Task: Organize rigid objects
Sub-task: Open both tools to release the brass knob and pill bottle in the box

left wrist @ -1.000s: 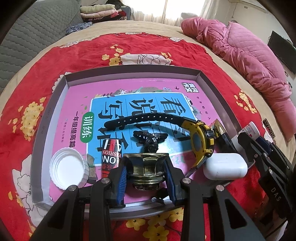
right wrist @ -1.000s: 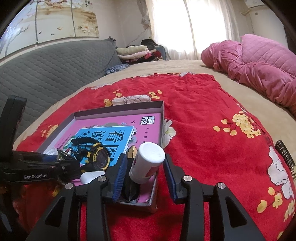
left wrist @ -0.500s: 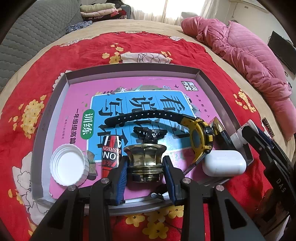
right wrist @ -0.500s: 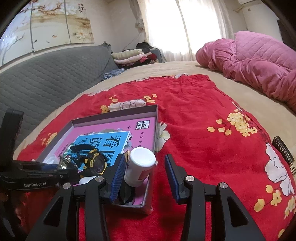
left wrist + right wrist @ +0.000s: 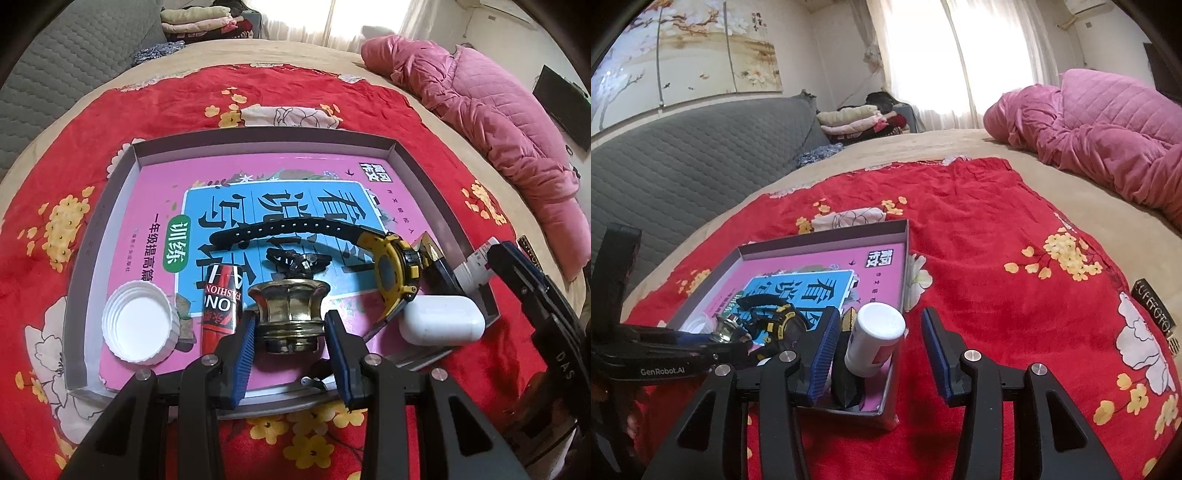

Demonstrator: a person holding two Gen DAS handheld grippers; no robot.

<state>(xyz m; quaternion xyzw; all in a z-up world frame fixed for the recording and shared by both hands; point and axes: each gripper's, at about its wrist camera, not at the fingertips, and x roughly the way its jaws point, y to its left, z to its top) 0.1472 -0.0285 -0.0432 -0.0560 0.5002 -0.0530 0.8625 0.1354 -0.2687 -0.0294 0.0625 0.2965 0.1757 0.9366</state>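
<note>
The right gripper point(image 5: 877, 345) has its blue-padded jaws opening, with a small white cylindrical plastic bottle point(image 5: 873, 339) leaning between them, touching neither pad. Beneath the left finger sits the shallow grey cardboard tray point(image 5: 905, 258), holding a yellow-and-black wristwatch point(image 5: 775, 319).

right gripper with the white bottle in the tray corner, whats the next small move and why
Probably draw the right gripper straight back. Its jaws are opening and no longer press the white bottle, which sits propped in the tray corner against a black and gold object. The pads flank it closely, so any sideways drift could tip it.
</note>
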